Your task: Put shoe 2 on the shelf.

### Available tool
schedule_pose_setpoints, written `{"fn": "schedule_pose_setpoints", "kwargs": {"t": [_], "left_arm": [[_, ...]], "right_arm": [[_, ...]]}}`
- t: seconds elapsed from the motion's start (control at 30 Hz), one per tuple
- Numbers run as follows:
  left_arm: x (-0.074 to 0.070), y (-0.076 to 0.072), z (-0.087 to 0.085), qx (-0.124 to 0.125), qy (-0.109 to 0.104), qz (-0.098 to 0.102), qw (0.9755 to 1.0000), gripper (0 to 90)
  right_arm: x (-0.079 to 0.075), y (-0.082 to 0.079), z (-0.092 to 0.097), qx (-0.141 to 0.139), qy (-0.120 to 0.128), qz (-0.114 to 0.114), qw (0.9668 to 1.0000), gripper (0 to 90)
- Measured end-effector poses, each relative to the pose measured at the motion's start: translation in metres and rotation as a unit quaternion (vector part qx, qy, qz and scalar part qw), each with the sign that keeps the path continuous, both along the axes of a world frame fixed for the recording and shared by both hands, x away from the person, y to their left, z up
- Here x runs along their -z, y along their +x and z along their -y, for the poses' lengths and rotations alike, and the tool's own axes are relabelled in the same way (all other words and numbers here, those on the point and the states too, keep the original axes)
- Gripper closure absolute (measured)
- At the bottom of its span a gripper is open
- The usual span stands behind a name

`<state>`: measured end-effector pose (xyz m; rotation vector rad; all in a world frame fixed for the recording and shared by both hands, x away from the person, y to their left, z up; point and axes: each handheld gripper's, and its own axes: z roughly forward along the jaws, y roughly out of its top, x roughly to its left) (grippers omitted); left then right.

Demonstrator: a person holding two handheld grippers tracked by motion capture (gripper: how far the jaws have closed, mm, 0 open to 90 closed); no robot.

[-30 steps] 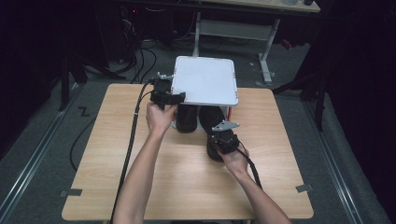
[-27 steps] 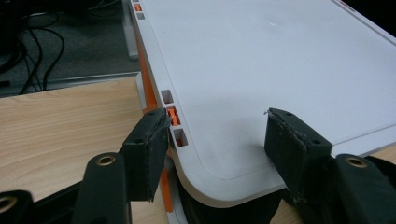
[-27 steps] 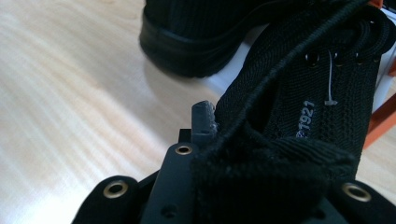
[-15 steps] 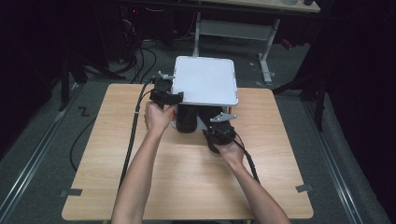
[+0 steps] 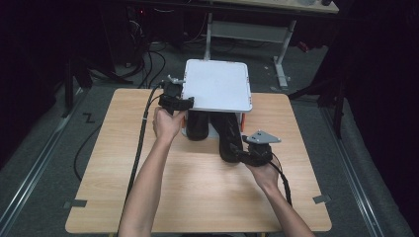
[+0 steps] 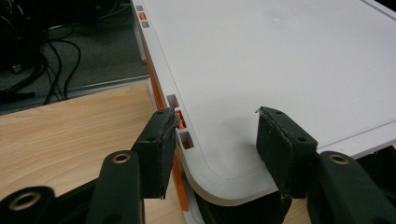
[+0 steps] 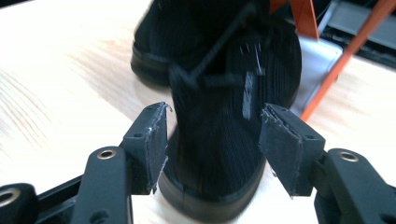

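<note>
**Ana:** While the left tool [image 5: 174, 101] sits at the near left corner of that flat white plastic shelf top with rounded corners [image 5: 216, 85], what is it actually doing there?

**Ben:** Steadying it, I'd say. In the left gripper view its jaws stand well apart over the corner of the white top [image 6: 289, 70], one beside the edge with the small orange tabs [image 6: 180, 119], the other above the white surface. They hold nothing; I can't tell if either pad touches the plastic.

**Ana:** And the shoes?

**Ben:** Two black knitted fabric shoes stand on the light wooden table [image 5: 123, 163], toes tucked under the white top. The left black shoe [image 5: 197, 123] sits further in. The right black shoe [image 5: 230, 140] sticks out toward the person, heel nearest the right tool [image 5: 240, 153].

**Ana:** So the right tool has it?

**Ben:** Not gripped. In the right gripper view the jaws are wide open, one on each side of the heel of that shoe [image 7: 219, 140], with a gap showing on both sides. The picture is a bit blurred.

**Ana:** Why line up on the heel?

**Ben:** My guess: the heel is the stiffest, narrowest part and the one part clear of the rack's orange bars [image 7: 343, 60]. Gripped there, the shoe could slide either way under the top, which is probably why the other hand stays by the rack
</note>
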<state>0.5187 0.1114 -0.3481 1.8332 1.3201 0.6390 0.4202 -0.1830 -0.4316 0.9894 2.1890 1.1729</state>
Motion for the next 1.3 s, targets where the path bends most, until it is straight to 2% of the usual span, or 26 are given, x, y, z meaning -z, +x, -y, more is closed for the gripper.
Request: {"fn": "schedule_pose_setpoints", "kwargs": {"t": [0.03, 0.07, 0.13, 0.2, 0.33, 0.37, 0.47, 0.57, 0.77, 1.0, 1.03, 1.2, 1.3], "left_arm": [[0.000, 0.000, 0.000, 0.000, 0.002, 0.000, 1.0000, 48.5], [0.000, 0.000, 0.000, -0.001, -0.001, -0.001, 1.0000, 48.6], [0.000, 0.000, 0.000, 0.000, -0.002, -0.002, 1.0000, 48.6], [0.000, 0.001, -0.001, 0.001, -0.005, -0.003, 1.0000, 48.9], [-0.001, 0.000, -0.001, 0.001, -0.007, -0.007, 1.0000, 49.5], [0.000, 0.001, -0.001, 0.002, -0.008, -0.007, 0.9999, 49.6], [0.000, 0.001, -0.002, 0.003, -0.010, -0.009, 0.9999, 49.8], [0.000, 0.001, -0.003, 0.003, -0.013, -0.008, 0.9999, 49.9], [0.000, 0.000, -0.004, 0.005, -0.015, -0.008, 0.9998, 50.7], [0.001, -0.001, -0.005, 0.004, -0.022, -0.007, 0.9997, 51.5], [0.001, -0.001, -0.005, 0.004, -0.022, -0.008, 0.9997, 51.5], [0.000, -0.001, -0.006, 0.004, -0.022, -0.009, 0.9997, 52.3], [0.001, -0.001, -0.006, 0.002, -0.022, -0.009, 0.9997, 52.4]], "right_arm": [[0.003, 0.002, 0.001, 0.001, 0.000, -0.010, 1.0000, 41.7], [0.010, 0.009, 0.001, -0.001, -0.002, -0.032, 0.9995, 43.1], [0.013, 0.013, -0.001, -0.004, 0.000, -0.041, 0.9991, 44.6], [0.015, 0.020, -0.006, -0.005, 0.005, -0.054, 0.9985, 54.1], [0.012, 0.026, -0.022, -0.008, -0.003, -0.047, 0.9989, 69.5], [0.011, 0.027, -0.026, -0.005, -0.011, -0.044, 0.9990, 71.7], [0.009, 0.036, -0.036, 0.001, -0.013, -0.039, 0.9991, 77.0], [0.006, 0.041, -0.040, 0.011, -0.012, -0.033, 0.9993, 77.6], [0.008, 0.063, -0.048, 0.038, -0.006, -0.033, 0.9987, 78.1], [0.009, 0.079, -0.053, 0.050, -0.003, -0.035, 0.9981, 77.9], [0.009, 0.085, -0.056, 0.052, -0.012, -0.031, 0.9981, 77.8], [0.010, 0.093, -0.057, 0.056, -0.008, -0.029, 0.9980, 77.3], [0.010, 0.097, -0.059, 0.055, -0.015, -0.026, 0.9980, 76.0]]}}
